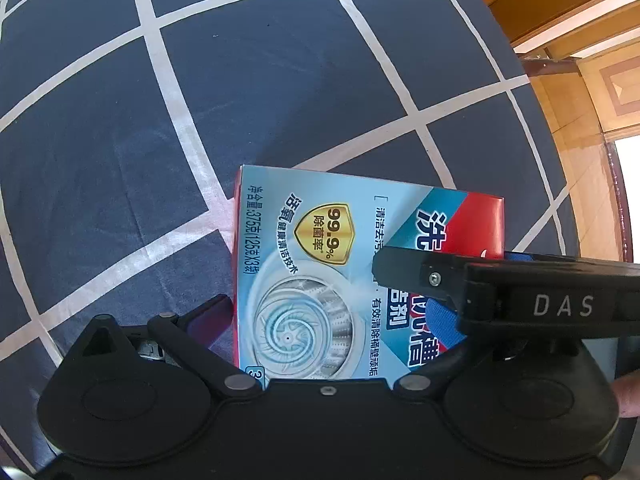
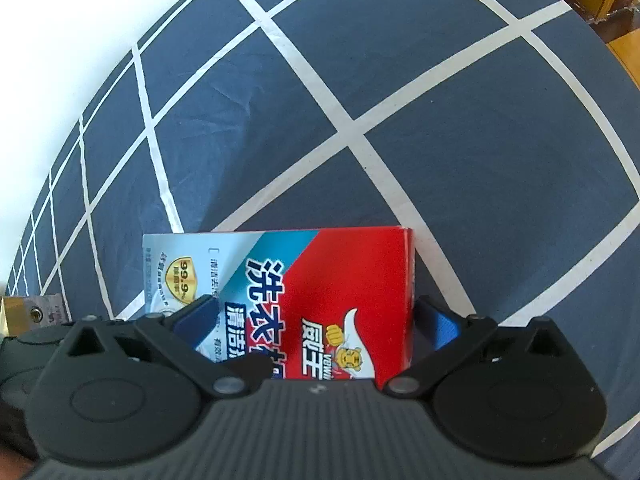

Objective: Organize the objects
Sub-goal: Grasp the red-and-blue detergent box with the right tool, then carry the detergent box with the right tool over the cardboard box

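Note:
A blue, white and red box of washing-machine cleaner [image 1: 320, 272] is held over a dark blue cloth with white grid lines [image 1: 240, 100]. In the left wrist view my left gripper [image 1: 340, 312] has its jaws on either side of the box's near end, closed on it. The black finger of the other gripper crosses in front of the box from the right. In the right wrist view the same box [image 2: 320, 288] sits between the blue-padded fingers [image 2: 440, 328] of my right gripper [image 2: 316, 320], which is closed on it.
The gridded cloth [image 2: 440, 120] fills both views. Wooden floor and furniture [image 1: 580, 20] show beyond the cloth's right edge in the left wrist view. A white wall [image 2: 60, 40] lies past the cloth's left edge in the right wrist view.

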The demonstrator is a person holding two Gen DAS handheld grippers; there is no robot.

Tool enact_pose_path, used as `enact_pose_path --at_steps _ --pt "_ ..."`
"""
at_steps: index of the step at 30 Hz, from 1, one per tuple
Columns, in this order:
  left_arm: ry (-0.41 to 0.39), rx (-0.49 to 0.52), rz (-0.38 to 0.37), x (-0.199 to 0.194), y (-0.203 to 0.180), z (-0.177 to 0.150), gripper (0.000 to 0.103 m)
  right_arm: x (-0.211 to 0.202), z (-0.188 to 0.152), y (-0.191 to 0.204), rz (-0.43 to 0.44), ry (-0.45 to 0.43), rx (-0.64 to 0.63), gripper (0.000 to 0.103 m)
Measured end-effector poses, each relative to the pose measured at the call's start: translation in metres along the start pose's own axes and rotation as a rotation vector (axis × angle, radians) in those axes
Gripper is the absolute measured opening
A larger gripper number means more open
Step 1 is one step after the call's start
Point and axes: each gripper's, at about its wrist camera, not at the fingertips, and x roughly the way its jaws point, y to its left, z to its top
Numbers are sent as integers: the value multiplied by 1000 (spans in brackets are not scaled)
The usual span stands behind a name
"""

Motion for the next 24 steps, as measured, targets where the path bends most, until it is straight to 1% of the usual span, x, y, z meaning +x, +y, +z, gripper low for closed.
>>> enact_pose_path --at_steps 2,11,17,24 --pt "-1 -6 -3 -1 0 0 102 0 -1 0 2 -4 2 103" --pt "-21 11 30 -7 -6 -3 100 0 -7 0 3 -19 -4 102" --pt "-17 8 46 -9 -10 -4 99 -1 -10 -1 13 -21 -12 100" --pt "-47 10 68 -19 -15 -9 98 -6 -13 1 16 -33 -34 98"
